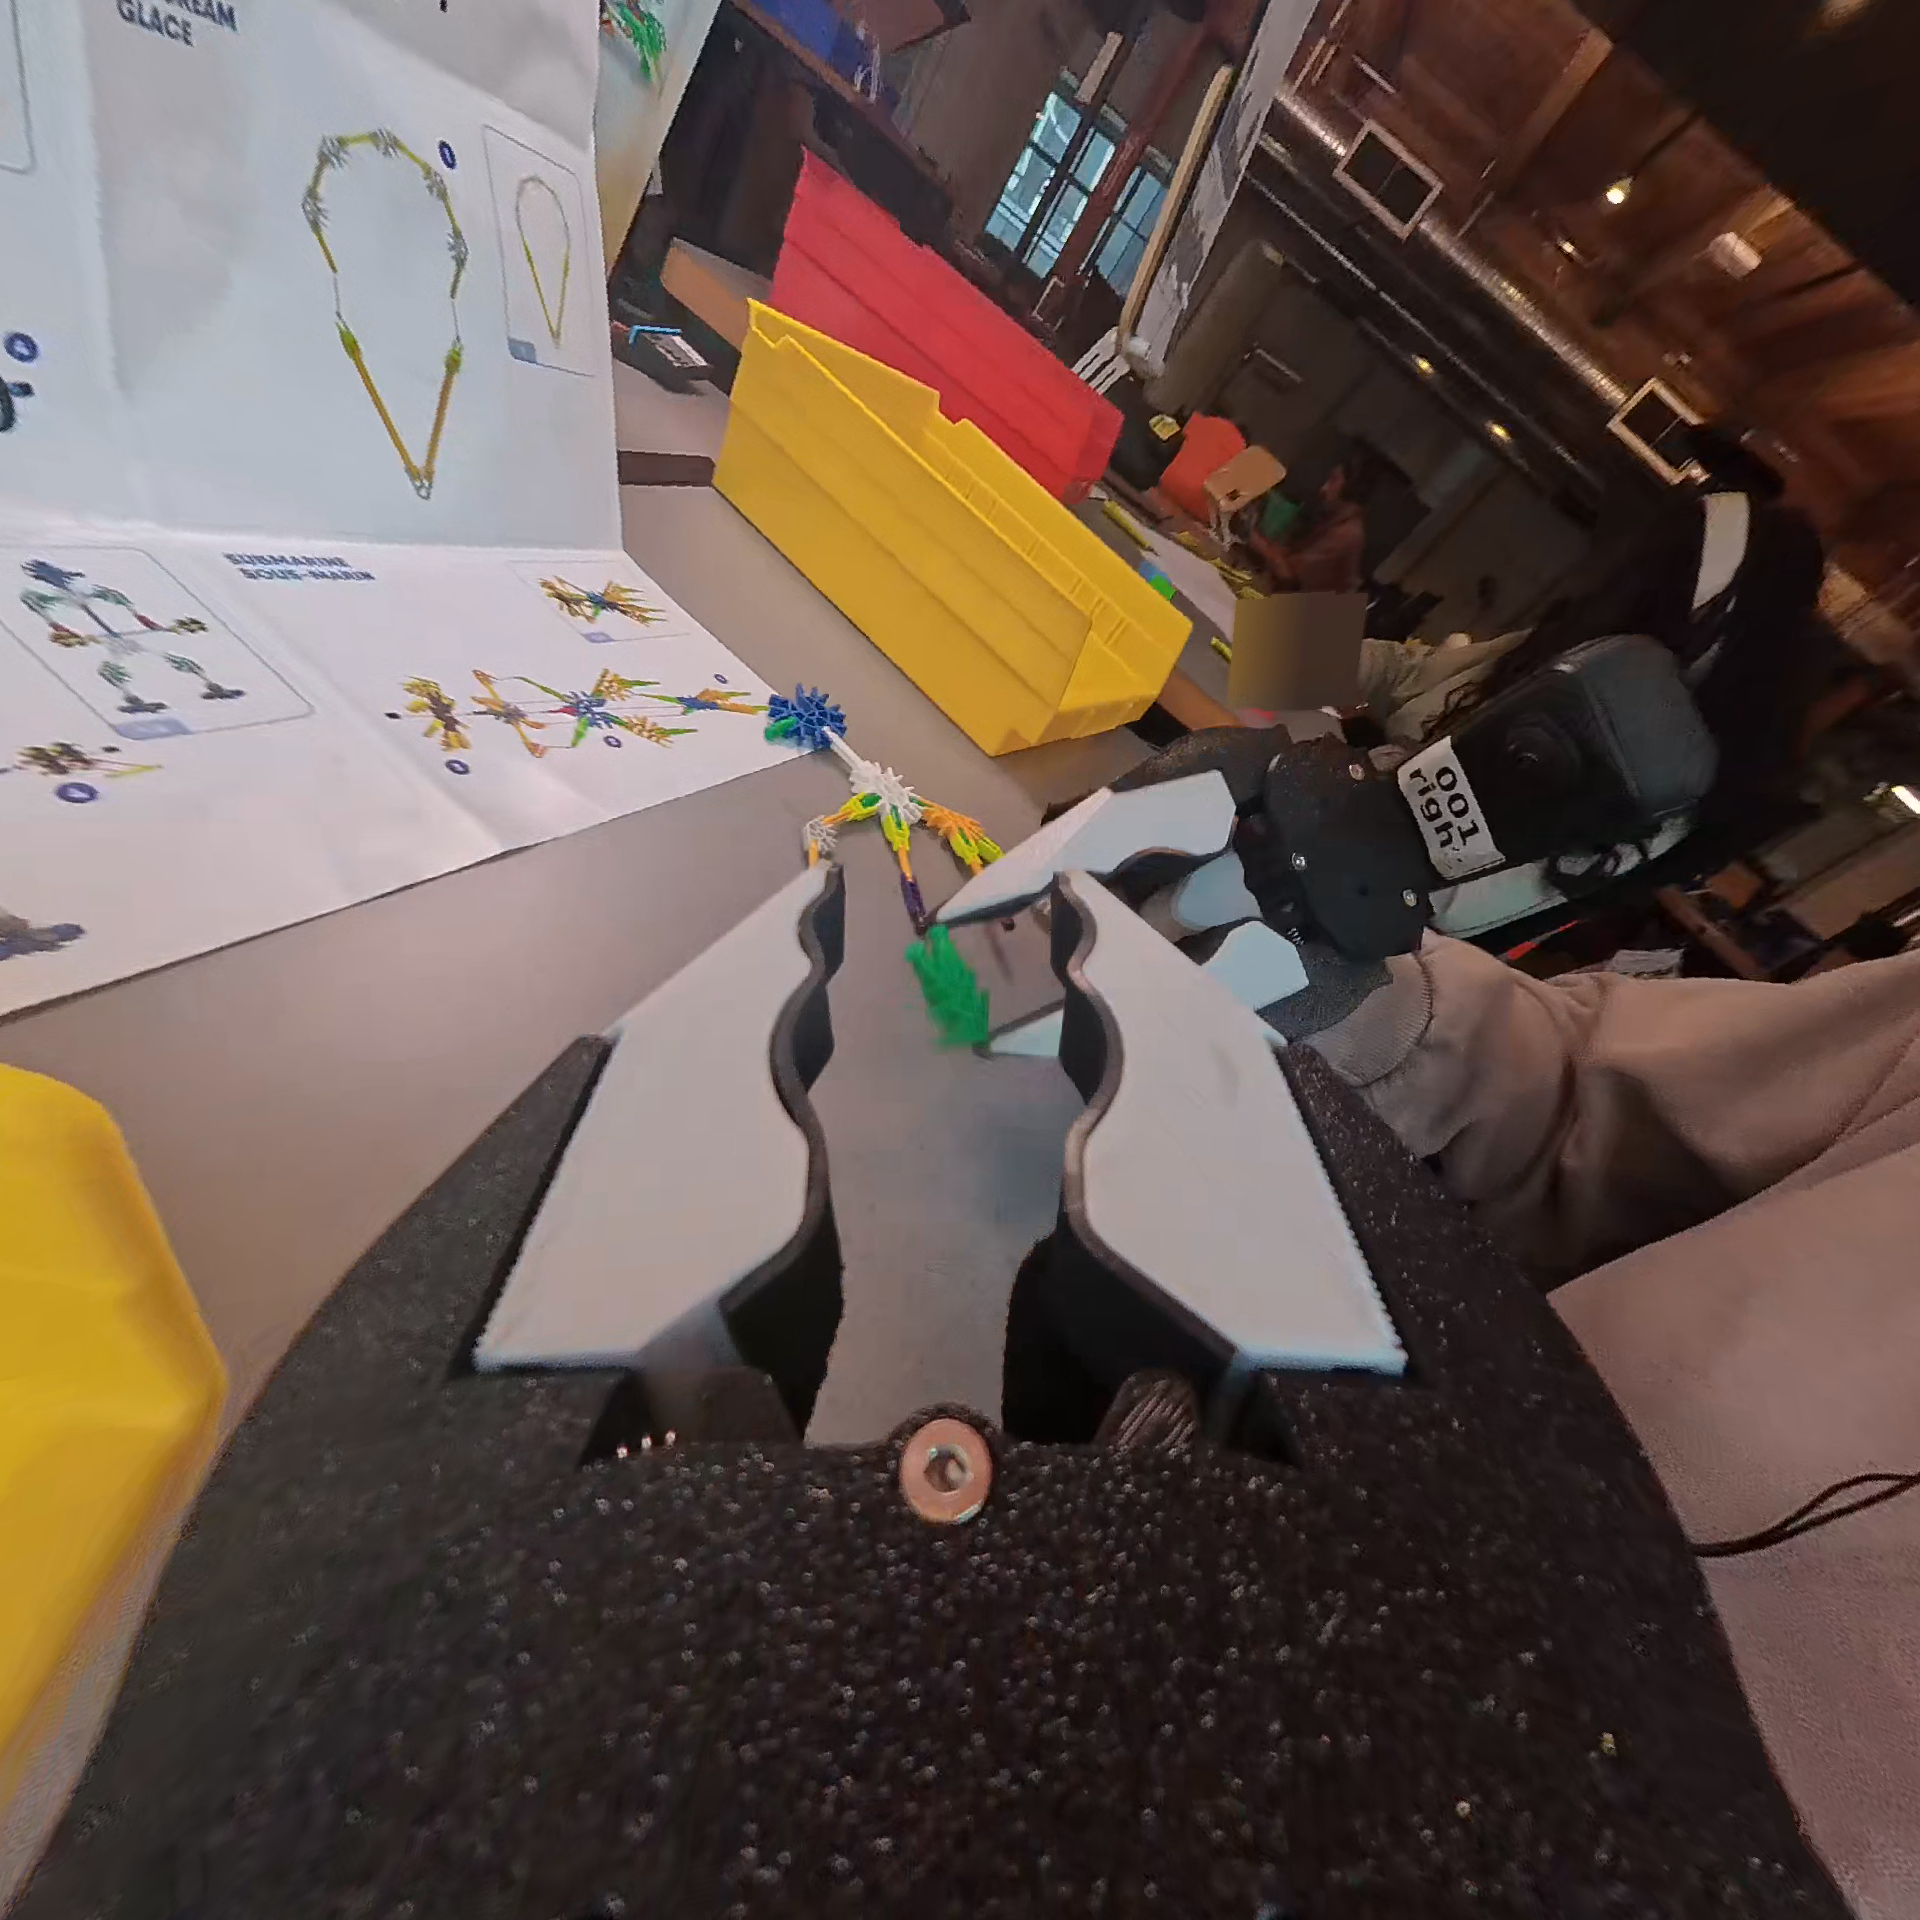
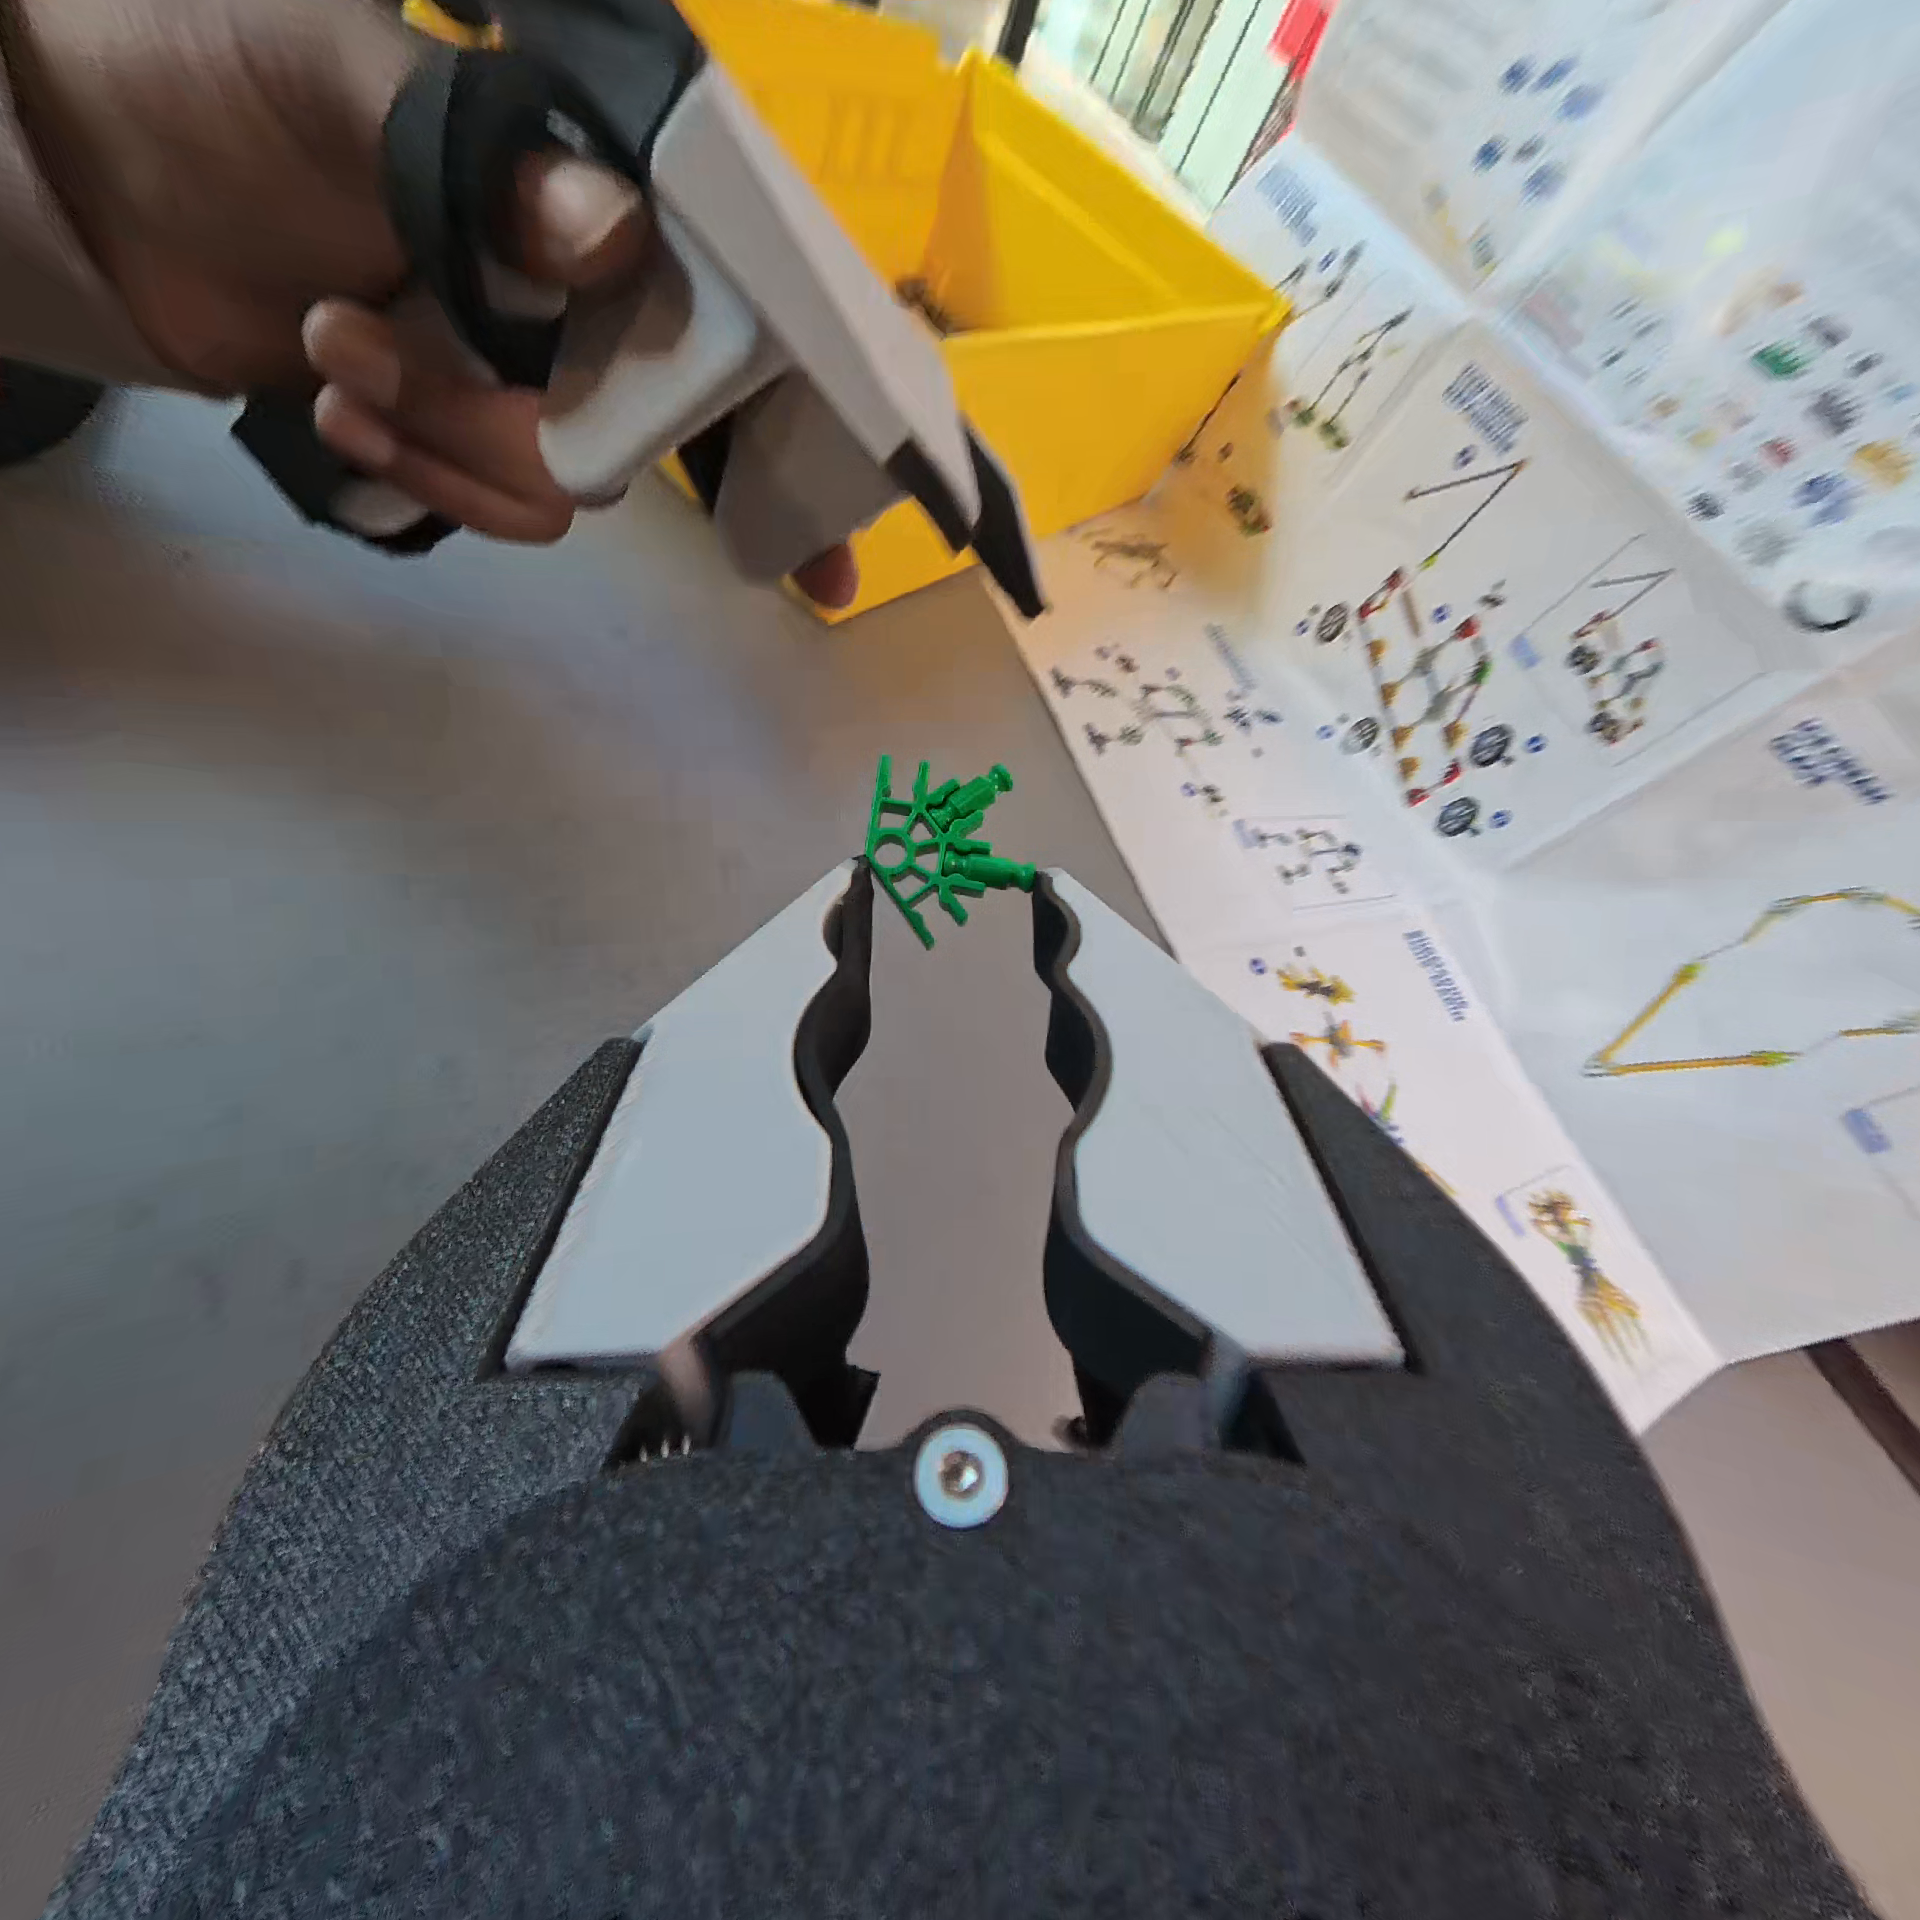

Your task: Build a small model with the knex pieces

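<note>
My right gripper (image 2: 948, 875) is shut on a small green connector with two short green rods (image 2: 935, 847), pinched at the very fingertips just above the grey table (image 2: 312, 935). In the left wrist view the same green piece (image 1: 948, 987) hangs between the right gripper's (image 1: 966, 982) stacked fingers. My left gripper (image 1: 951, 888) is open and empty, its fingers on either side of that piece. It also shows in the right wrist view (image 2: 987, 540), held by a hand. A small rod-and-connector model (image 1: 883, 805) with a blue connector (image 1: 805, 712) lies just beyond.
A large folded instruction sheet (image 1: 312, 416) (image 2: 1558, 727) lies on the table and stands up behind it. A yellow bin (image 1: 935, 540) and a red bin (image 1: 914, 301) sit at the back, another yellow bin (image 1: 83, 1351) (image 2: 1091, 343) near the left gripper. A person's sleeve (image 1: 1610, 1070) is at right. There is about 6 cm between the tips of the two grippers.
</note>
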Demonstrator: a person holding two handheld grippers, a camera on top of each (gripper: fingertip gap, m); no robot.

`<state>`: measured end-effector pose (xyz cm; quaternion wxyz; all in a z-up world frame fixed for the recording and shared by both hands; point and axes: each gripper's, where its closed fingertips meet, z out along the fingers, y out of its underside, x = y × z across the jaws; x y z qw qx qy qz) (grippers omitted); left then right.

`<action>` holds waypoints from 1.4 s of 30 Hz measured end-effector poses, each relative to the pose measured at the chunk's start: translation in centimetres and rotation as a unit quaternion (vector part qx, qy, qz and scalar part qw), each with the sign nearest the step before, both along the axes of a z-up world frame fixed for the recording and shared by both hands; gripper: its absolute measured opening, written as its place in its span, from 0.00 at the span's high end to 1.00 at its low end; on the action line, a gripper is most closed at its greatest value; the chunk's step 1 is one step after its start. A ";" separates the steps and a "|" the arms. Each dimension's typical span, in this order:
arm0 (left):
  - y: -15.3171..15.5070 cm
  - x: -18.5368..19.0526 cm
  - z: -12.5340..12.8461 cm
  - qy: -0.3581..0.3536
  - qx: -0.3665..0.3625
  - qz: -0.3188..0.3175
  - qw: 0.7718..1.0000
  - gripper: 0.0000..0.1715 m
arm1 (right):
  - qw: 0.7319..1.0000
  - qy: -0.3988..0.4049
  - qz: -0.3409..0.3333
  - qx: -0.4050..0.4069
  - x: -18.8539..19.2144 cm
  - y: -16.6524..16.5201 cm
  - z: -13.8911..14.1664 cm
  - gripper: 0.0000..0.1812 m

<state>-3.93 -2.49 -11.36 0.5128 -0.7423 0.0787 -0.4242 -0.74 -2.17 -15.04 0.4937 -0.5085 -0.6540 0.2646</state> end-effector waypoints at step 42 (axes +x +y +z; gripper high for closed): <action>-5.1 6.5 0.7 0.099 0.126 -0.178 0.971 0.97 | 0.931 0.079 0.208 -0.290 2.9 -5.1 4.7 0.98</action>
